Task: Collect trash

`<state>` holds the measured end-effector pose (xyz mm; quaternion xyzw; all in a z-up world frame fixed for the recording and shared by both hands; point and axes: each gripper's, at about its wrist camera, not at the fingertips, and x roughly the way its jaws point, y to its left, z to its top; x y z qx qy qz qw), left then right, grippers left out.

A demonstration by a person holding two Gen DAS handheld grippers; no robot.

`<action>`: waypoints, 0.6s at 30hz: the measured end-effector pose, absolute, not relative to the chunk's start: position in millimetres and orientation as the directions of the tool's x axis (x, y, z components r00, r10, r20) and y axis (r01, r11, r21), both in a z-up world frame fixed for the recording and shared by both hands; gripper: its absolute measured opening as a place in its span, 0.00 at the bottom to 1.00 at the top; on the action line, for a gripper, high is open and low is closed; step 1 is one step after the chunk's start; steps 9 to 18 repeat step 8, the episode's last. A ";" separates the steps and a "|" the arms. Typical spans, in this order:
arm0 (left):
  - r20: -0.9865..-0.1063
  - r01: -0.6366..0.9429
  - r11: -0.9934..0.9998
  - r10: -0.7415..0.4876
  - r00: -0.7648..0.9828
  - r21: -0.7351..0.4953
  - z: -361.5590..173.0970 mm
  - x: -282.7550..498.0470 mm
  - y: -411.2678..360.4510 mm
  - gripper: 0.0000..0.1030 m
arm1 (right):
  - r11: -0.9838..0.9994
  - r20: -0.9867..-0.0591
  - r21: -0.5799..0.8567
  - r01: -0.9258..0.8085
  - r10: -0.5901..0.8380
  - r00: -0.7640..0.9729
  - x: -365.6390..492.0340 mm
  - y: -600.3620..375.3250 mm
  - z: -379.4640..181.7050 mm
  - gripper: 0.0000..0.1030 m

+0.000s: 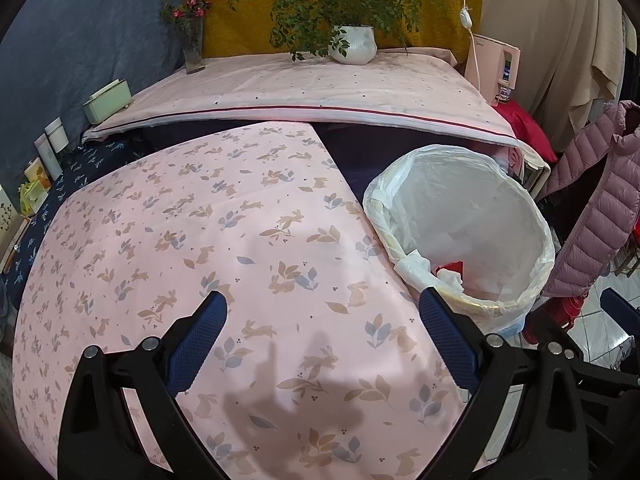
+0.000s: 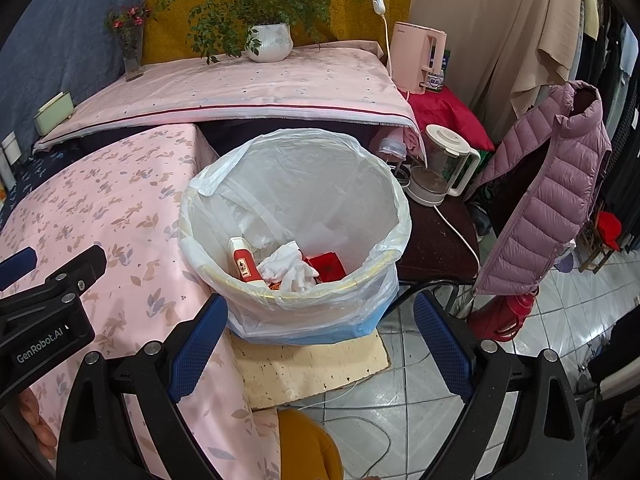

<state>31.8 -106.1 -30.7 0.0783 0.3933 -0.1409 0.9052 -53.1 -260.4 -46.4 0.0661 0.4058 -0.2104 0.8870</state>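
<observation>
Both tools are empty with fingers spread: the left tool point(image 1: 322, 334) hovers over the pink rabbit-print surface point(image 1: 180, 240), the right tool point(image 2: 316, 338) faces the lined bin point(image 2: 296, 184) standing just beside it, handy for drops. Inside lie a red-and-white bottle point(image 2: 243, 260), crumpled tissue point(image 2: 292, 266) and a red packet point(image 2: 329, 266); whatever lies beneath stays hidden.

In the left wrist view, the bin point(image 1: 472, 240) rim hides most of the trash inside. Small containers point(image 1: 48, 152) at the left edge are too distorted to identify. In the right wrist view, the kettle point(image 2: 444, 168) label is unreadable.
</observation>
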 end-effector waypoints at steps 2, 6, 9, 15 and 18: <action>-0.738 0.312 0.950 -0.189 0.648 0.030 -31.5 32.0 -106.5 0.90 | 0.903 -0.748 -0.053 0.427 -0.319 0.583 -53.2 -260.3 -46.2 0.87; -0.735 0.319 0.948 -0.200 0.648 0.024 -31.7 30.9 -106.5 0.90 | 0.903 -0.747 -0.052 0.427 -0.319 0.583 -53.6 -261.1 -45.9 0.87; -0.731 0.319 0.947 -0.200 0.652 0.026 -30.9 30.2 -106.5 0.90 | 0.903 -0.748 -0.051 0.426 -0.318 0.583 -53.2 -260.4 -46.3 0.87; -0.731 0.319 0.947 -0.200 0.652 0.026 -30.9 30.2 -106.5 0.90 | 0.903 -0.748 -0.051 0.426 -0.318 0.583 -53.2 -260.4 -46.3 0.87; -0.731 0.319 0.947 -0.200 0.652 0.026 -30.9 30.2 -106.5 0.90 | 0.903 -0.748 -0.051 0.426 -0.318 0.583 -53.2 -260.4 -46.3 0.87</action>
